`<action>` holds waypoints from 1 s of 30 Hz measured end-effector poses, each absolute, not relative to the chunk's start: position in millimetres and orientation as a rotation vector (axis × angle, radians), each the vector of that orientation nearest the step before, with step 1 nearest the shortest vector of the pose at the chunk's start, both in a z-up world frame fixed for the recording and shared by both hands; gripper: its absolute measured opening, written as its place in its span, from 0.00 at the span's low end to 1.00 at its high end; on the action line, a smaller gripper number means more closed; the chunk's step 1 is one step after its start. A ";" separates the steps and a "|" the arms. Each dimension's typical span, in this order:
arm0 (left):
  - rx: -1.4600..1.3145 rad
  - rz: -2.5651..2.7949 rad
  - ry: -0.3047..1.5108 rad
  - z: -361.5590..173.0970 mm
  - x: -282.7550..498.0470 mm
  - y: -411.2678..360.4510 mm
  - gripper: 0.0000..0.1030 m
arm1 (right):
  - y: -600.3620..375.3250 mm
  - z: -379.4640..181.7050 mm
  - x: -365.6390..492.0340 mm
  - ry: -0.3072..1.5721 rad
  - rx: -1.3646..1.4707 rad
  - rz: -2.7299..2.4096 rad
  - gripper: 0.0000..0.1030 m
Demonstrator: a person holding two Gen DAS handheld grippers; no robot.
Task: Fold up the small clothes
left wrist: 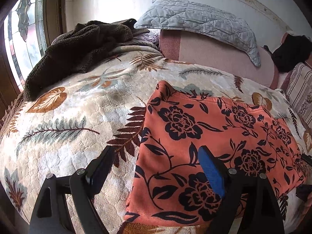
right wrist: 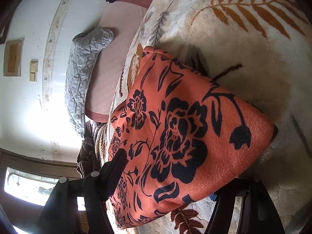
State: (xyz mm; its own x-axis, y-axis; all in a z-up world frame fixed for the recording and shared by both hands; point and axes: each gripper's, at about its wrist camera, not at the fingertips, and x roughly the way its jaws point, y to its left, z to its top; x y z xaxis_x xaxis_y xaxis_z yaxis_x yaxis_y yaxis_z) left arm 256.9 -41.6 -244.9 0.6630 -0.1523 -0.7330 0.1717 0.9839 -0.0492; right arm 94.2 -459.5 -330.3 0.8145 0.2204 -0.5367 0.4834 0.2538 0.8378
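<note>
An orange garment with black flowers (left wrist: 214,136) lies folded on a cream leaf-patterned blanket (left wrist: 78,117). My left gripper (left wrist: 157,150) hovers open over the garment's left edge. One finger is above the blanket, and the blue-padded one is above the cloth with nothing gripped. In the right wrist view the garment (right wrist: 185,126) fills the space between the wide-apart jaws of my right gripper (right wrist: 171,169). Its left finger (right wrist: 117,163) lies against the cloth. The other finger is hidden under the garment's raised corner. One of its fingers (left wrist: 306,157) shows at the garment's right edge.
A dark brown fleece (left wrist: 78,46) is heaped at the blanket's far left by a window (left wrist: 23,39). A grey quilted pillow (left wrist: 195,21) leans on a pink mattress (left wrist: 214,52) by the wall. A black item (left wrist: 292,52) and a striped cushion (left wrist: 300,89) sit far right.
</note>
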 end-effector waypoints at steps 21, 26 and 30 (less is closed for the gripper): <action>0.145 -0.154 0.880 -261.6 259.8 -60.1 0.85 | -391.0 -276.9 115.5 0.732 0.725 -0.213 0.43; 0.141 -0.160 0.969 -276.9 268.1 -60.1 0.86 | -391.8 -303.6 122.7 0.852 0.781 -0.232 0.41; 0.089 -0.153 1.019 -286.9 270.5 -53.7 0.89 | -393.5 -300.3 117.9 0.842 0.792 -0.229 0.41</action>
State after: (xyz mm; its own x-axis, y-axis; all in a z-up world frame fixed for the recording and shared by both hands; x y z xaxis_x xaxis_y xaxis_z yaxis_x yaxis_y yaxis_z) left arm 270.5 -53.7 -286.9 0.5150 -0.0859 -0.8529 0.1691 0.9856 0.0028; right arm 117.9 -393.5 -300.3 0.6615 0.1165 -0.7408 0.4762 0.6979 0.5349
